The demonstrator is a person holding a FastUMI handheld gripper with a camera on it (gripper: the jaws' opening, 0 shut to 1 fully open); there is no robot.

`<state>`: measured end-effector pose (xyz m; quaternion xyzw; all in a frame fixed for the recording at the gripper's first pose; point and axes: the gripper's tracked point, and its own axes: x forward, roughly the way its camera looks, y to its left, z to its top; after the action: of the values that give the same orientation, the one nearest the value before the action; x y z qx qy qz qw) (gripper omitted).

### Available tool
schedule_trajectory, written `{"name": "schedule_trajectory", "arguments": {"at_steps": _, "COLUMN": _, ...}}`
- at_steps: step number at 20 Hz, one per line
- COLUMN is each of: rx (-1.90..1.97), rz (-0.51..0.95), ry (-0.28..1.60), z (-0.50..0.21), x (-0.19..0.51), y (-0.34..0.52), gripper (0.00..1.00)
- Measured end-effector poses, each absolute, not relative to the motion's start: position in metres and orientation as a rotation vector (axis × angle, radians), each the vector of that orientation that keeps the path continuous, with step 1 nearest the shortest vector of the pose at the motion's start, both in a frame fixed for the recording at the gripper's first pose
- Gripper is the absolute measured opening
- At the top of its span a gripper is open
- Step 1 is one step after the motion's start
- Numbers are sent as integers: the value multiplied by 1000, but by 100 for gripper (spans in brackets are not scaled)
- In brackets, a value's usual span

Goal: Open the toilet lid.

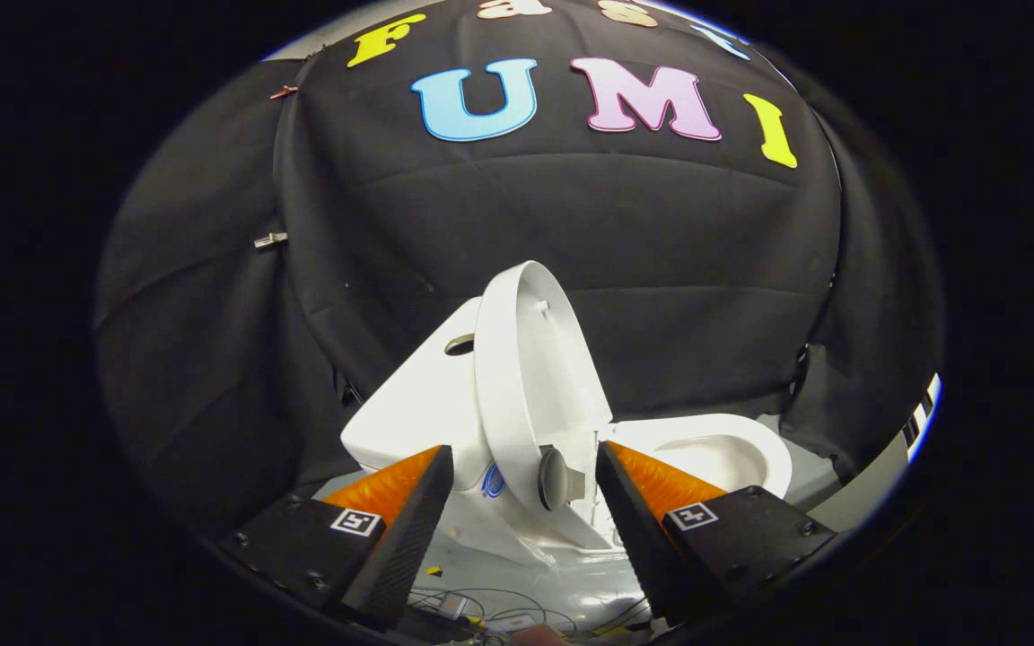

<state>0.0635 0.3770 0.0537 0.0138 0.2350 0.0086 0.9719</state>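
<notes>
White glossy plastic is what we see most of: a small toilet (445, 404) standing on a pale floor (517, 583) in front of the black cloth wall (661, 251) of the booth. We take the toilet as our landmark.

Its white oval lid (526, 377) is raised, standing nearly upright on edge and tilted back toward the white tank (418, 395), whose top carries a round grey button (460, 344). On the other side of the lid from the tank lies the open white bowl (714, 453), its rim and hollow showing. At the foot of the lid, where it joins the body of the toilet, sits a round grey hinge cap (556, 478). Just beside that cap, on the toilet's side, we can make out a small blue mark (493, 482); it is too small and too much hidden for us to read.

Our gripper (524, 467) is released: its two fingers stand wide apart, one in front of the tank, the other in front of the bowl, with the lid's lower edge and the hinge cap seen between them. Neither finger presses on the lid, and we cannot tell whether either one touches the toilet. Each finger carries a small square black-and-white marker (354, 521).

Below the toilet, on the floor, lie thin loose cables (499, 610) and a few small bits.
</notes>
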Motion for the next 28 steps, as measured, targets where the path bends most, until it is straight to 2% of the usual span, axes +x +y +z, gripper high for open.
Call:
{"name": "schedule_trajectory", "arguments": {"at_steps": 9, "rx": 46, "rz": 100, "ry": 417, "z": 98, "x": 44, "y": 346, "gripper": 100}}
{"name": "schedule_trajectory", "arguments": {"at_steps": 17, "rx": 71, "rz": 127, "ry": 338, "z": 113, "x": 37, "y": 262, "gripper": 100}}
{"name": "schedule_trajectory", "arguments": {"at_steps": 22, "rx": 9, "rz": 60, "ry": 231, "z": 114, "x": 41, "y": 186, "gripper": 99}}
{"name": "schedule_trajectory", "arguments": {"at_steps": 28, "rx": 13, "rz": -17, "ry": 264, "z": 96, "x": 48, "y": 123, "gripper": 99}}
